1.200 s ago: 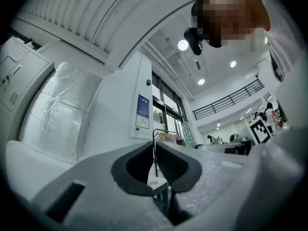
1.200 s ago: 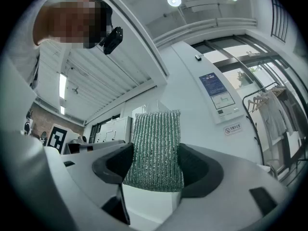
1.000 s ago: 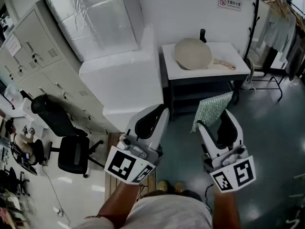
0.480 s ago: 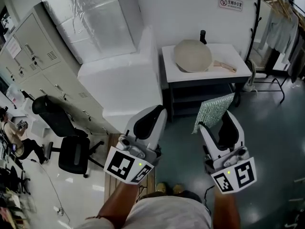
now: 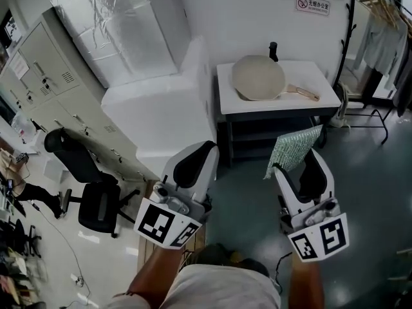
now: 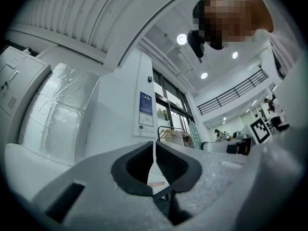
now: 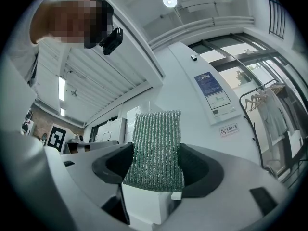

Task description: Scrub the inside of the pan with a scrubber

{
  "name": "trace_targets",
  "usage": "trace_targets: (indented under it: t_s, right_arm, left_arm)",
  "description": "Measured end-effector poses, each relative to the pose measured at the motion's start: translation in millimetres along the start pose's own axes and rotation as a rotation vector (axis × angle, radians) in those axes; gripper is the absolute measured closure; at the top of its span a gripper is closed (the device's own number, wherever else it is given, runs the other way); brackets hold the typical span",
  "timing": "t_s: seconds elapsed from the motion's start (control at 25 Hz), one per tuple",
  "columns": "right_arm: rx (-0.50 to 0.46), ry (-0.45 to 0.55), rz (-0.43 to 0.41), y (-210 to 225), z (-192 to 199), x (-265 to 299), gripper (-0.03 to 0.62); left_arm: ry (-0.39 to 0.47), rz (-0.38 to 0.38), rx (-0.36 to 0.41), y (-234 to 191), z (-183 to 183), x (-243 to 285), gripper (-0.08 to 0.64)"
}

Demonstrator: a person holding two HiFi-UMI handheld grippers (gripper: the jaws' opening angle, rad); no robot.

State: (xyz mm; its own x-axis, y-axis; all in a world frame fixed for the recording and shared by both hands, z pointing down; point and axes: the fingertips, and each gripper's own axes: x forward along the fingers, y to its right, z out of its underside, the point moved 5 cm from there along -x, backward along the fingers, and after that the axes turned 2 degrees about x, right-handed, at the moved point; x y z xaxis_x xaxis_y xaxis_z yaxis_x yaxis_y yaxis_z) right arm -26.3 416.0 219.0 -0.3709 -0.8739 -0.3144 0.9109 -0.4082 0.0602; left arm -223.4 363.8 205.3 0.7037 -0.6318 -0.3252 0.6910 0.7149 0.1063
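A beige pan (image 5: pixel 258 77) with a wooden handle (image 5: pixel 302 93) lies on a small white table (image 5: pixel 322 92) far ahead. My right gripper (image 5: pixel 297 164) is shut on a green knitted scrubber (image 5: pixel 291 148), which sticks up between its pads (image 7: pixel 157 149). My left gripper (image 5: pixel 205 153) is held at my left, jaws shut with only a thin slit between them (image 6: pixel 154 163) and nothing in it. Both grippers are well short of the table, above the floor.
A large white block (image 5: pixel 164 111) stands left of the table, with plastic-wrapped panels (image 5: pixel 119 24) behind it. Grey cabinets (image 5: pixel 45 82) and a black office chair (image 5: pixel 90 185) are at the left. A clothes rack (image 5: pixel 376 50) stands right of the table. A black bottle (image 5: pixel 273 50) stands behind the pan.
Both grippers have shifted slightly lower in the head view and the view has drifted a little; the scrubber stays gripped in the right one.
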Motion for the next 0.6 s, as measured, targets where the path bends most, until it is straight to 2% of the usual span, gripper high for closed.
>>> trace_targets:
  t_s: [0.6]
  right_arm:
    - [-0.026,-0.026,0.007,44,16,27,0.288]
  left_arm:
    - [0.004,0.005,-0.005,-17,28,51,0.529]
